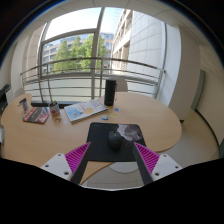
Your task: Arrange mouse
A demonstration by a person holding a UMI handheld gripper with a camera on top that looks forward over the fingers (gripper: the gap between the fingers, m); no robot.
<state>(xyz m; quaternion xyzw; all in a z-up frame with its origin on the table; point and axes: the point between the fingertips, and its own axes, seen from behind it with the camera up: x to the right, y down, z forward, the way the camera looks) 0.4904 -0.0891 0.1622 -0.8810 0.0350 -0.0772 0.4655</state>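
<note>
My claw (112, 158) stands wide open with nothing in it, its purple pads (76, 157) spread to either side above the near edge of the round wooden table (160, 118). Just ahead of my fingers the dark mouse (115, 142) rests on the black mouse mat (100, 133), beside a crumpled clear wrapper (129, 132). Beyond them stand a black cylindrical speaker (110, 92) and an open magazine (83, 110).
</note>
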